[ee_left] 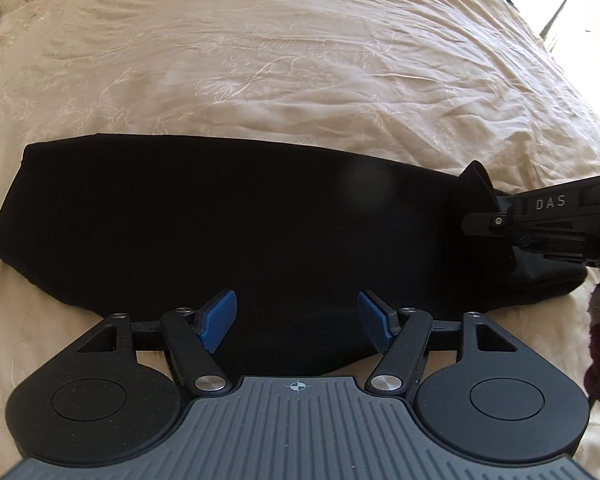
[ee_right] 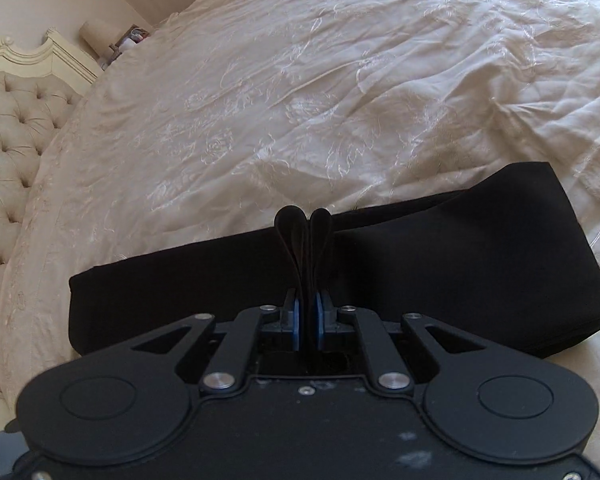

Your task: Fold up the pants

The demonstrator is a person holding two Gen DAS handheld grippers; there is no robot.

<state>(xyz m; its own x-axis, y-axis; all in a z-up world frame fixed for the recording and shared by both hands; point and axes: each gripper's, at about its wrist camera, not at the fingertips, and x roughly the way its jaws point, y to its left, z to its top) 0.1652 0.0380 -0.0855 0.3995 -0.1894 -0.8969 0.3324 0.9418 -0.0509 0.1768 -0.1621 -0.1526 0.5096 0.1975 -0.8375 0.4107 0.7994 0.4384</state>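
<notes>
**Black linkage grippers with blue pads**

The left gripper (ee_left: 297,320) has a ribbed grey base plate printed with a small crosshair mark, two round black discs at its sides, black link arms pinned with silver screws, and blue textured finger pads (ee_left: 217,322). The right gripper (ee_right: 307,322) is matt black throughout, with the same discs, silver pivots and thin blue pads (ee_right: 297,320); its side housing carries white letters "DAS".

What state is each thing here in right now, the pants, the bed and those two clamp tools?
Black pants: folded lengthwise, lying on the bed.
Left hand-held gripper: open, empty, over the pants.
Right hand-held gripper: shut on a pinch of pants.
Bedspread: wrinkled.
</notes>
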